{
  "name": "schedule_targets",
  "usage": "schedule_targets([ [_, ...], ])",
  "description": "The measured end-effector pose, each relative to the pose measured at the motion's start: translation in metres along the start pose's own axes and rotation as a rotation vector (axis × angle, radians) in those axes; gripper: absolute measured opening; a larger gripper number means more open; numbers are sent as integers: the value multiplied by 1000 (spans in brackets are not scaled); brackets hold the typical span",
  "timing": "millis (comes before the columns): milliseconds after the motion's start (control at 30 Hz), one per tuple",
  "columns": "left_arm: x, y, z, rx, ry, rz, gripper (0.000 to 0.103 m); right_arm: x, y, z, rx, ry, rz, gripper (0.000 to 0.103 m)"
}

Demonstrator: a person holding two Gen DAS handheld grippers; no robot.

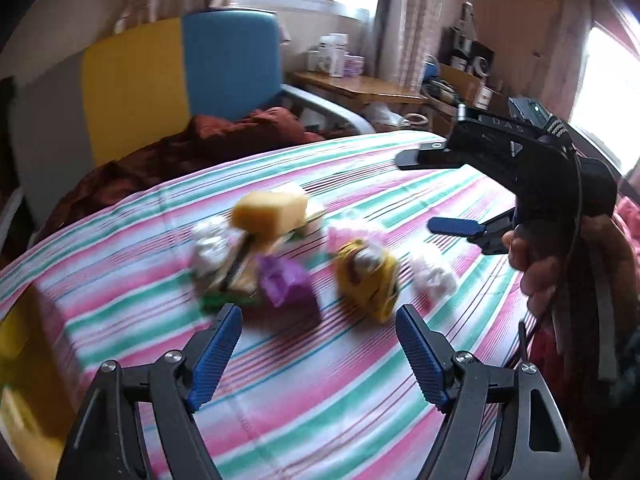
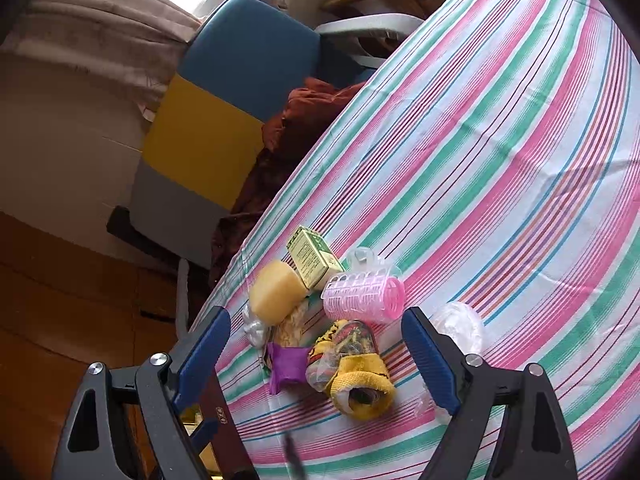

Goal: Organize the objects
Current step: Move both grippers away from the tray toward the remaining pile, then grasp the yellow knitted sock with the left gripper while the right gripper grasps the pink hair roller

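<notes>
Clutter (image 2: 320,328) sits heaped on my striped sheet (image 2: 500,160); both grippers, left (image 1: 318,354) and right (image 2: 316,356), hover spread and empty. Probably approaching; next I pick the yellow roll (image 2: 362,384).

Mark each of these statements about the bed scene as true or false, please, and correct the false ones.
1. Both tools hold nothing. True: the left tool and the right tool stand open and empty.
2. The sponge lies apart from the other things. False: it is in the pile, against the green box.
3. The curler is pink. True.
4. The sheet is plain white. False: it has pink, green and white stripes.
5. The purple thing lies beside the yellow bundle. True.
</notes>
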State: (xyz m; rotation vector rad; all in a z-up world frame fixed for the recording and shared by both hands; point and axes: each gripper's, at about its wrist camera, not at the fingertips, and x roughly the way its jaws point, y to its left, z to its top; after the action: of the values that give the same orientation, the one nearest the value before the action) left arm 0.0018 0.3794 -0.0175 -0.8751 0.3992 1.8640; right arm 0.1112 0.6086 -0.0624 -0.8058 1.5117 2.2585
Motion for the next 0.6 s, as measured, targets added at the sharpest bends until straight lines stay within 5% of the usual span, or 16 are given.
schedule_targets([
  [600, 120, -35, 33, 106, 133, -55, 77, 2, -2, 4, -5, -8, -54, 90],
])
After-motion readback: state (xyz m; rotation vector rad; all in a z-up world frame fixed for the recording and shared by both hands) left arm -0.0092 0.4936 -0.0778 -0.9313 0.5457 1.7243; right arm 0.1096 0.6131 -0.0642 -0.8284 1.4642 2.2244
